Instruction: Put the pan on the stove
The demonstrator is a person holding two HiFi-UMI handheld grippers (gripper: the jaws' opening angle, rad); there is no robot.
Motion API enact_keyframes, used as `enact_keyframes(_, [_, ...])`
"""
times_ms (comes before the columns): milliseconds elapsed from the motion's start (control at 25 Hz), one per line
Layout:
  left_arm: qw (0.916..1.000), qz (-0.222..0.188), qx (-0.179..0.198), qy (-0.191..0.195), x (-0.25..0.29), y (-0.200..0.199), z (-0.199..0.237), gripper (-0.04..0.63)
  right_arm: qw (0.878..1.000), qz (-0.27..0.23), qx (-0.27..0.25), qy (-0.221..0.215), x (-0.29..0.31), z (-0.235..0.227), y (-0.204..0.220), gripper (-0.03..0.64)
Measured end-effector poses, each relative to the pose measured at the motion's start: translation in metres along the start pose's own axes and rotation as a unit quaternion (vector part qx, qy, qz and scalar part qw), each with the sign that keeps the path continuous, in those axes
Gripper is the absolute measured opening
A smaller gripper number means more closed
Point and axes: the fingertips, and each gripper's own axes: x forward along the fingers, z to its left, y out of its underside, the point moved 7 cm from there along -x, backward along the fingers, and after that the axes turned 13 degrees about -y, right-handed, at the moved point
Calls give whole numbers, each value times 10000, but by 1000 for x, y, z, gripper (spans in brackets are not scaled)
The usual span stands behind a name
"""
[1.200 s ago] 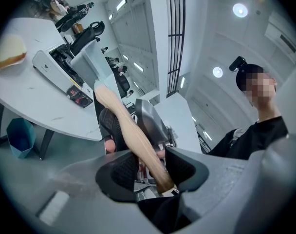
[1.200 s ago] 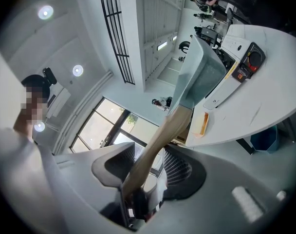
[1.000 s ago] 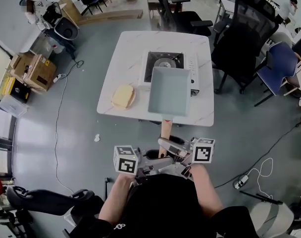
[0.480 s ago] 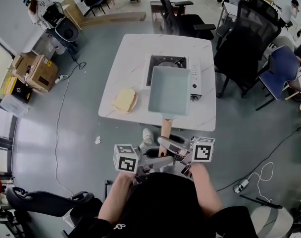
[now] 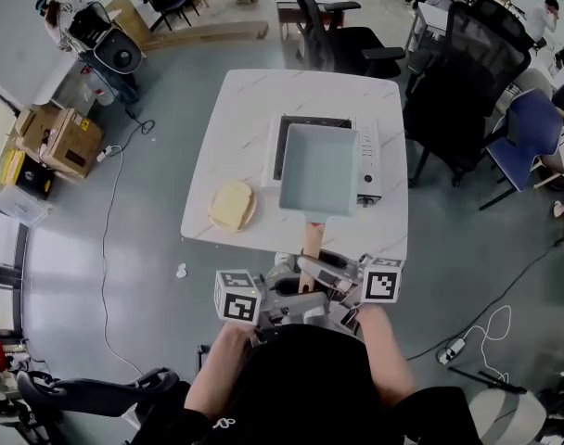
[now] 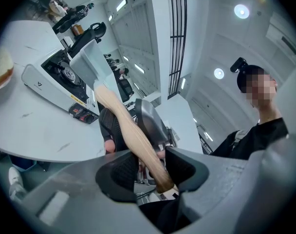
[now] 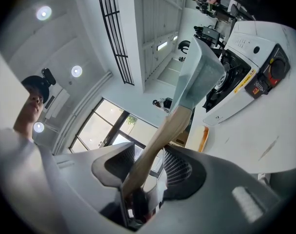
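The pan (image 5: 319,168) is a rectangular pale blue-grey one with a wooden handle (image 5: 310,244). It hangs over the white tabletop stove (image 5: 368,160) and hides most of the burner. Both grippers hold the handle's near end at the table's front edge: the left gripper (image 5: 282,297) from the left, the right gripper (image 5: 330,282) from the right. In the left gripper view the handle (image 6: 133,135) runs between the pads up to the pan (image 6: 92,65), above the stove (image 6: 50,79). The right gripper view shows the handle (image 7: 157,140), pan (image 7: 199,77) and stove (image 7: 250,77) likewise.
The stove stands on a white marble table (image 5: 236,119). A plate with bread (image 5: 232,205) sits at the table's front left. Black office chairs (image 5: 458,72) stand behind and right of the table. Cardboard boxes (image 5: 55,137) and a cable (image 5: 110,211) lie on the floor at left.
The table and stove have come nearer to me. The pan now reaches further over the stove and covers the burner that showed beyond it before. Both grippers keep their hold.
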Motion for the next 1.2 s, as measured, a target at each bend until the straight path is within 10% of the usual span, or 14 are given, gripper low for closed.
enact_keyframes(1200, [9992,62,-398,-69,18,-84,89,178,9990,71,419,170,34,-90,-81,184])
